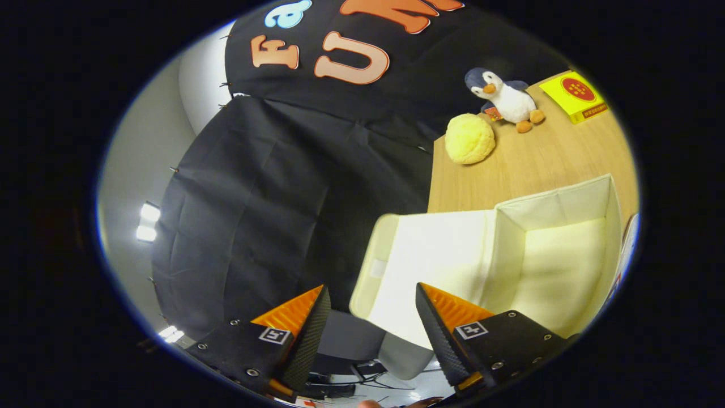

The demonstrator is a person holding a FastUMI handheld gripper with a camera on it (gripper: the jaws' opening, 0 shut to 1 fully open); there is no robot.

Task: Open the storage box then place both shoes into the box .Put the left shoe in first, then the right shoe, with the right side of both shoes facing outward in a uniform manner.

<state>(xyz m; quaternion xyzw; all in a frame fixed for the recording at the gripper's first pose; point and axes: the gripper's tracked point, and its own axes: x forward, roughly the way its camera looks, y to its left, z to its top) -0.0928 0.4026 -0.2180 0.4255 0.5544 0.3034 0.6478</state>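
A cream fabric storage box [610, 226] stands open on the wooden table [544, 164], its inside bare. Its lid flap [430, 255] is folded outward and hangs past the table's edge, just ahead of my fingers. My gripper [374, 300] is open, tilted, with nothing between its orange-and-black fingers [308, 323]. The right finger lies over the flap's near edge; the left one is off the table, in front of the black cloth.
A yellow round plush [469, 138], a penguin toy [507, 99] and a yellow flat box [575, 95] sit at the far side of the table, beyond the storage box. Black cloth wall [272, 198] runs along the table's side. Cables lie on the floor below.
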